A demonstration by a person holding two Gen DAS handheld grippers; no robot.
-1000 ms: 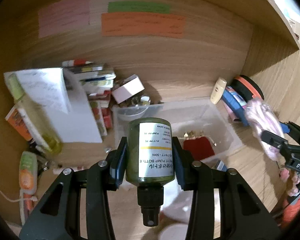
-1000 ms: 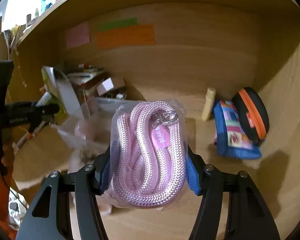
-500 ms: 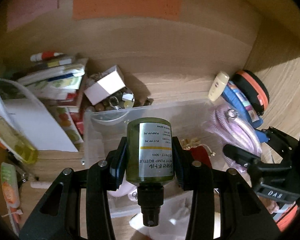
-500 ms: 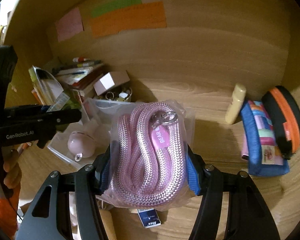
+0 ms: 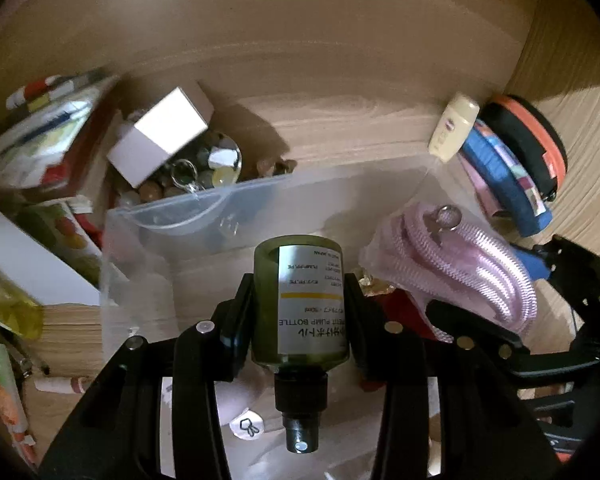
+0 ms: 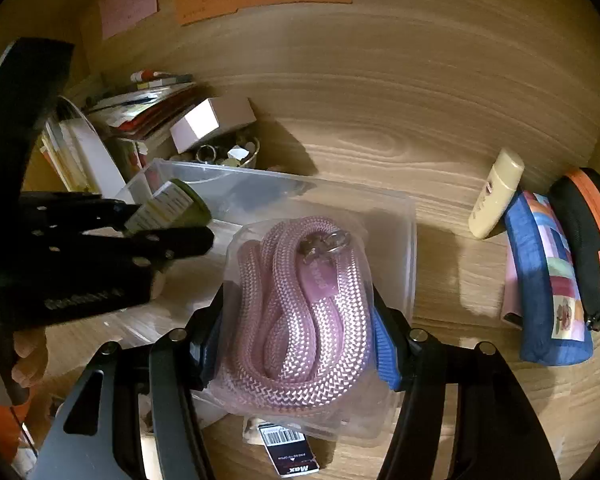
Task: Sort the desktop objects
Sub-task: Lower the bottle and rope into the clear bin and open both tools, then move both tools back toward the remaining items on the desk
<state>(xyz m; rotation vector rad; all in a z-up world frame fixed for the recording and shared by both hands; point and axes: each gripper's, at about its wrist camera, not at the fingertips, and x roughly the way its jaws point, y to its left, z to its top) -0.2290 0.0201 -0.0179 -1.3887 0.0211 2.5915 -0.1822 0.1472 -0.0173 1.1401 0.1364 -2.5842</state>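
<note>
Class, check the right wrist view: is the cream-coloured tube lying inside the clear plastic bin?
No. The cream-coloured tube leans by the blue pouch, on the wood outside the clear plastic bin.

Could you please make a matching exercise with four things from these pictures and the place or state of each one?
Things:
1. green pump bottle
2. pink rope in its bag
3. cream tube
4. white box

Places:
A. leaning at the back wall
B. held in the left gripper
C. on the bowl of trinkets
D. held in the right gripper

Pairs: 1-B, 2-D, 3-A, 4-C
</note>
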